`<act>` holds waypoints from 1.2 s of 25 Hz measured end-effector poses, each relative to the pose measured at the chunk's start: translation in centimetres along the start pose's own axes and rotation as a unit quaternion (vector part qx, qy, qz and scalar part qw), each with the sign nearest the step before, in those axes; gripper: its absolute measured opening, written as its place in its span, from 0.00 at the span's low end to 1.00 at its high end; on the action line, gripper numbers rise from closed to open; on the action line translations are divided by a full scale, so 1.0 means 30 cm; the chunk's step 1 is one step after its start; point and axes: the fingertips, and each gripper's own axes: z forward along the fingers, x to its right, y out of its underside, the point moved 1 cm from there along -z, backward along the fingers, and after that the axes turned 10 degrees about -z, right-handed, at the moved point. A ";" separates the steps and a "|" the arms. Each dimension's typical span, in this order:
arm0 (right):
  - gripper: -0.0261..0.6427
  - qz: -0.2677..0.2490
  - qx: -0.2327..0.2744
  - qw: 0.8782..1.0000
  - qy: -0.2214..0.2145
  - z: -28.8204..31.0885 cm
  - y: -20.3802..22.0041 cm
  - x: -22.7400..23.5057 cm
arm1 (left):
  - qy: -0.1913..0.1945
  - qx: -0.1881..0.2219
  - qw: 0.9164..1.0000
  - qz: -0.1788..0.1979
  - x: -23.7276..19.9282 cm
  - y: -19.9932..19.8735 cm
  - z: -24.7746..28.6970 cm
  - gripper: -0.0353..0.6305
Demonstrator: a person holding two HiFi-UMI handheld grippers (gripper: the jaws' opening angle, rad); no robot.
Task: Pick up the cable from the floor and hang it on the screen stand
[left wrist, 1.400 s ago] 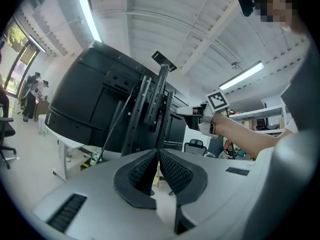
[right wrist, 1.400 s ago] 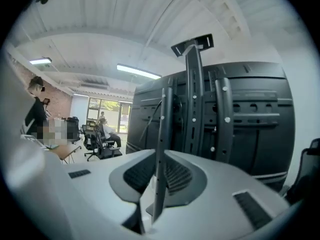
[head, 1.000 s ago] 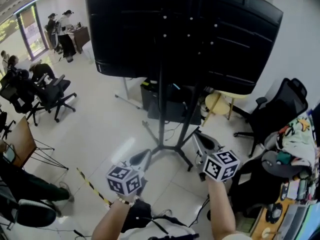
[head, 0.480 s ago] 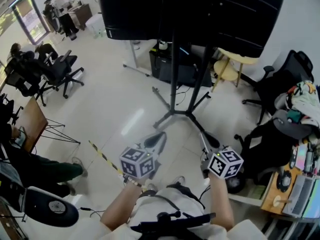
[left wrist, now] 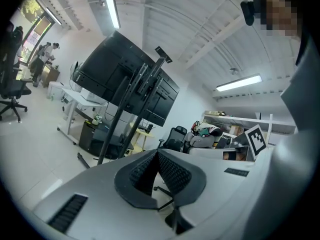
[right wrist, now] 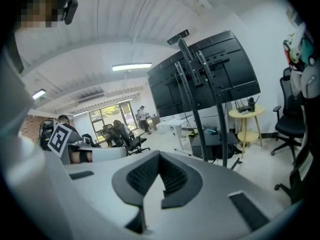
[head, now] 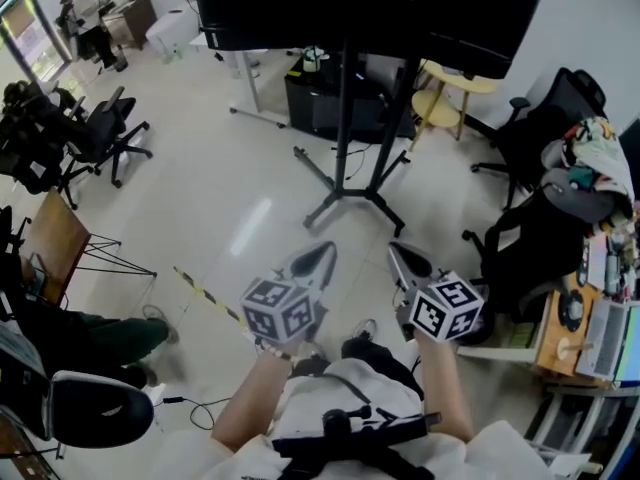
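Observation:
The screen stand (head: 346, 118) rises from splayed black legs (head: 345, 205) on the pale floor and carries a big black screen (head: 370, 8) at the top of the head view. Both grippers hover low in front of it. My left gripper (head: 322, 255) is shut with nothing in it, and my right gripper (head: 399, 255) is shut and empty too. A thin dark cable (head: 200, 404) lies on the floor at lower left, well apart from both. The left gripper view shows the stand (left wrist: 122, 115) beyond my meeting jaws (left wrist: 156, 155). The right gripper view shows the stand (right wrist: 199, 96) too.
Office chairs (head: 100, 133) stand at left, and more chairs (head: 535, 233) piled with clothes at right. A yellow round side table (head: 450, 93) and a black cabinet (head: 325, 103) sit behind the stand. Striped tape (head: 205, 293) crosses the floor. A cluttered desk (head: 590, 313) is at far right.
The head view has tilted down and back: the stand's base sits higher in the frame and the person's body shows below. Both grippers stay shut and empty.

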 end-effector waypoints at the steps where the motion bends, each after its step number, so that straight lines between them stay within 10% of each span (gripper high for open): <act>1: 0.05 0.004 0.001 1.000 -0.002 0.007 0.004 -0.014 | -0.001 0.002 1.000 -0.001 -0.008 -0.003 -0.016 0.05; 30: 0.05 -0.016 0.022 0.999 -0.019 0.115 -0.119 -0.018 | -0.008 0.024 1.000 0.010 -0.054 -0.126 -0.003 0.05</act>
